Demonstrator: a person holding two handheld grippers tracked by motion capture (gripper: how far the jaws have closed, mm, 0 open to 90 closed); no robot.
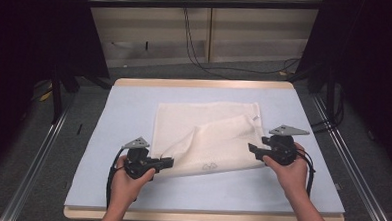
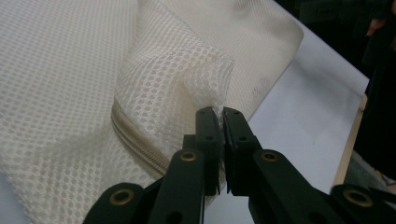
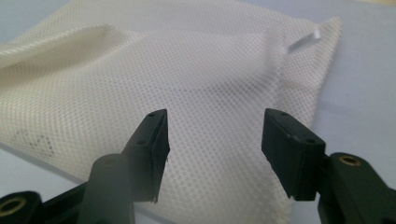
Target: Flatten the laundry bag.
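Observation:
A cream mesh bag [image 1: 208, 136] with a zipper [image 2: 135, 140] lies flat across the middle of the pale blue table [image 1: 134, 98]. My left gripper [image 1: 169, 162] sits at the bag's near left corner, and in the left gripper view its jaws [image 2: 219, 114] are shut on a pinched-up fold of the mesh beside the zipper. At the bag's near right edge my right gripper [image 1: 251, 148] stands open. In the right gripper view its jaws [image 3: 212, 140] straddle the mesh [image 3: 187, 84] just above it, holding nothing. A small white tag [image 3: 306, 39] sticks out near the bag's far corner.
The table's wooden front edge [image 1: 204, 217] runs close to the person's forearms. Metal rails [image 1: 36, 158] flank the table on both sides. Cables [image 1: 196, 55] trail on the grey floor beyond the far edge.

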